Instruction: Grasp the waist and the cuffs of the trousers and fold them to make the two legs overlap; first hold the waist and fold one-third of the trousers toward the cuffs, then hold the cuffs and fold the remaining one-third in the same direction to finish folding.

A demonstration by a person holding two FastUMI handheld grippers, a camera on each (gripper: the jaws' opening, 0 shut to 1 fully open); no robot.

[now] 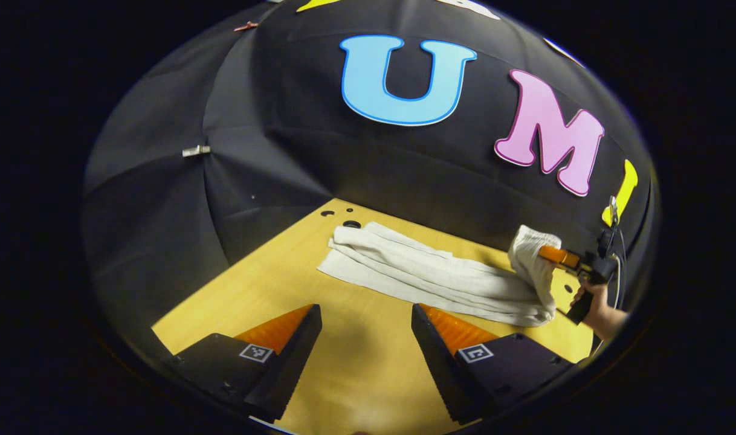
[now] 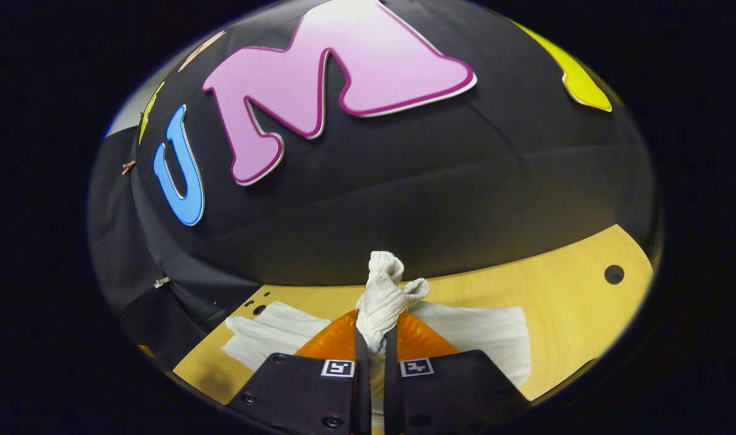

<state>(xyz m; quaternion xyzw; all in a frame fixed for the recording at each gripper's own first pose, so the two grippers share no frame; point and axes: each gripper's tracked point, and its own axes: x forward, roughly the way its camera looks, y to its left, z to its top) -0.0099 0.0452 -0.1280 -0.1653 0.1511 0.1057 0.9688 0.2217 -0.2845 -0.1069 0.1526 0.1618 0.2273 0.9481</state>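
While the right side is busy, here's how everything sits:

Trousers: white trousers (image 1: 428,275), already doubled lengthwise so the legs lie on top of each other, stretched across the far part of the wooden table (image 1: 356,356) close to the black cloth wall. In the right gripper view the same white fabric (image 2: 483,332) spreads flat on the tabletop (image 2: 573,302) on both sides of the fingers.

Lifted end: one end of the trousers is pulled up off the table into a bunched hump; can't honestly tell if it's the waist or the cuffs.

Right gripper: in the left gripper view the right gripper (image 1: 552,254) sits at the far right with a person's hand (image 1: 594,299) on its handle, tips buried in that raised bunch. In its own view the right gripper (image 2: 375,338) has both fingers squeezed nearly together with a twisted wad of cloth pinched between them, poking up past the tips.

Left gripper: the left gripper (image 1: 367,320) is spread wide apart with nothing between the fingers, just bare table. It's near the front edge of the trousers but not touching them.

Table: light wood, a few round holes near the far corner by the trousers' flat end.
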